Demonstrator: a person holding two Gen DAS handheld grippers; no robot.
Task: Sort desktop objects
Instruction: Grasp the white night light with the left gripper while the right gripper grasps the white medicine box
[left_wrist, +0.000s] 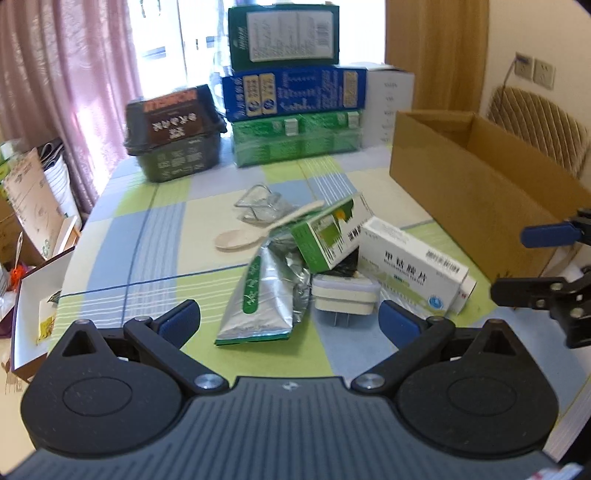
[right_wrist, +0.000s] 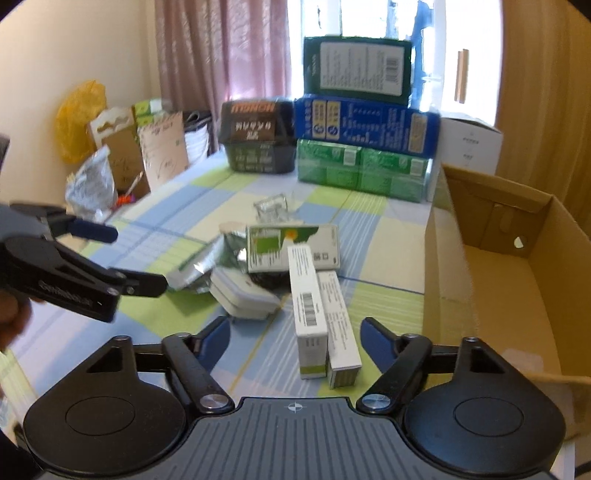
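A small pile lies mid-table: a silver foil pouch (left_wrist: 258, 295), a green and white medicine box (left_wrist: 328, 232), a long white medicine box (left_wrist: 413, 266), a white plug adapter (left_wrist: 345, 295), a pale spoon (left_wrist: 258, 230) and a clear wrapper (left_wrist: 260, 205). My left gripper (left_wrist: 290, 321) is open and empty just in front of the pouch and adapter. My right gripper (right_wrist: 295, 341) is open and empty, with the near end of the white box (right_wrist: 308, 310) and a second white box (right_wrist: 341, 328) between its fingers. The green box (right_wrist: 291, 249) and adapter (right_wrist: 242, 295) lie beyond.
An open cardboard box (left_wrist: 476, 177) (right_wrist: 491, 280) stands on the table's right side. Stacked green and blue cartons (left_wrist: 295, 107) and a dark basket (left_wrist: 173, 133) line the back. Bags and cartons crowd the floor at the left (right_wrist: 122, 155).
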